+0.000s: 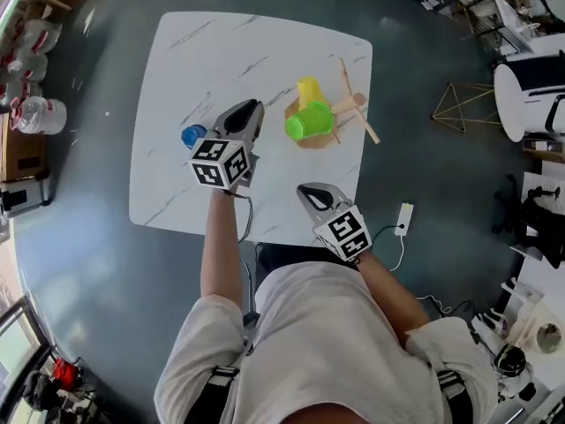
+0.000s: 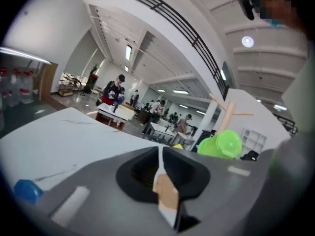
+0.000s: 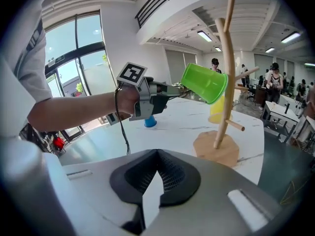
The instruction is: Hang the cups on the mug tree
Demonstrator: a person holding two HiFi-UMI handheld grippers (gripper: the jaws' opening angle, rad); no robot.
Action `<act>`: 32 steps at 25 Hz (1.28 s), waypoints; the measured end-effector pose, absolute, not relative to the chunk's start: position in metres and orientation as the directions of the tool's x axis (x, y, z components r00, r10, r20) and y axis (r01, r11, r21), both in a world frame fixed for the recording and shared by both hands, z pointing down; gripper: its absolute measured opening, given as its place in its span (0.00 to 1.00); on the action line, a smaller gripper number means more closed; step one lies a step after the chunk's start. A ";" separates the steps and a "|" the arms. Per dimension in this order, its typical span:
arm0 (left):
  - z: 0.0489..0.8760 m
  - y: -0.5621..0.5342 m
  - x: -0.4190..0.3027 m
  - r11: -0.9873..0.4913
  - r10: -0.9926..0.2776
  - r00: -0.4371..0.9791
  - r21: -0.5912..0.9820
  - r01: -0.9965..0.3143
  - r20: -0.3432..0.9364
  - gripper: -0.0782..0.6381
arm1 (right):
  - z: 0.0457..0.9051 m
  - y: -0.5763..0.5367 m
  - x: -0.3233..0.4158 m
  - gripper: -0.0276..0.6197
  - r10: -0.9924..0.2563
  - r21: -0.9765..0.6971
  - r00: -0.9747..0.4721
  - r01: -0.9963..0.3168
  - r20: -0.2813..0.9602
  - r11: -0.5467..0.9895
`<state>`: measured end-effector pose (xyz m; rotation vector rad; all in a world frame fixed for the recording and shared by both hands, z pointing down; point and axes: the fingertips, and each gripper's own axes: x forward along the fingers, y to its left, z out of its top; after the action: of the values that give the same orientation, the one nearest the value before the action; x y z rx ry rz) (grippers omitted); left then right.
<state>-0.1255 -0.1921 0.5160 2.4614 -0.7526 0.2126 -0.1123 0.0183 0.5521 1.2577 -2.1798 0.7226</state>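
White marble table (image 1: 221, 60), grey floor (image 1: 97, 263); left gripper (image 1: 252, 107), right gripper (image 1: 309, 189) jaws together, empty

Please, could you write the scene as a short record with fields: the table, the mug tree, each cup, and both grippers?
table: white, with a marble pattern
mug tree: wooden, upright on the table
green cup: on the tree, tilted
yellow cup: on the tree, beyond the green one
blue cup: on the table, not yet hung
left gripper: shut, empty, between the blue cup and the tree
right gripper: shut, empty, over the table's near edge
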 end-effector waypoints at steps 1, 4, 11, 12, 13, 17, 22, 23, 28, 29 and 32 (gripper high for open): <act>0.516 -0.190 -0.135 -0.671 -0.507 0.807 0.450 -0.590 0.302 0.13 | 0.553 0.018 -0.117 0.04 -0.595 -0.190 -0.453 -0.871 0.663 0.452; 0.520 -0.180 -0.161 -0.629 -0.585 0.742 0.394 -0.670 0.327 0.11 | 0.558 0.017 -0.133 0.04 -0.555 -0.192 -0.502 -0.831 0.663 0.523; 0.535 -0.151 -0.226 -0.542 -0.698 0.571 0.201 -0.816 0.432 0.11 | 0.560 0.016 -0.165 0.04 -0.471 -0.205 -0.590 -0.739 0.656 0.641; 0.536 -0.149 -0.238 -0.520 -0.717 0.537 0.172 -0.837 0.445 0.11 | 0.560 0.017 -0.170 0.04 -0.461 -0.205 -0.598 -0.728 0.656 0.654; 0.537 -0.147 -0.250 -0.496 -0.733 0.504 0.147 -0.856 0.457 0.11 | 0.560 0.018 -0.175 0.04 -0.450 -0.205 -0.606 -0.717 0.656 0.666; 0.537 -0.143 -0.289 -0.417 -0.771 0.416 0.113 -0.902 0.482 0.11 | 0.555 0.018 -0.192 0.04 -0.422 -0.199 -0.631 -0.678 0.651 0.707; 0.540 -0.141 -0.304 -0.392 -0.782 0.375 0.074 -0.917 0.498 0.11 | 0.557 0.022 -0.198 0.04 -0.406 -0.201 -0.633 -0.668 0.659 0.717; 0.541 -0.141 -0.305 -0.390 -0.783 0.367 0.064 -0.919 0.502 0.11 | 0.558 0.022 -0.198 0.04 -0.405 -0.202 -0.631 -0.670 0.661 0.715; 0.549 -0.155 -0.313 -0.376 -0.790 0.314 -0.012 -0.927 0.527 0.12 | 0.560 0.014 -0.197 0.04 -0.419 -0.205 -0.618 -0.690 0.665 0.694; 0.553 -0.159 -0.313 -0.381 -0.784 0.308 -0.027 -0.924 0.539 0.13 | 0.560 0.011 -0.196 0.04 -0.424 -0.205 -0.614 -0.697 0.666 0.688; 0.567 -0.166 -0.314 -0.398 -0.760 0.302 -0.045 -0.916 0.576 0.22 | 0.562 0.005 -0.190 0.04 -0.441 -0.206 -0.596 -0.721 0.671 0.661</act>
<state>-0.3144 -0.1660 0.5667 2.2814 -1.5193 0.7613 -0.1900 0.0049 0.5620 0.8961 -2.2904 0.6271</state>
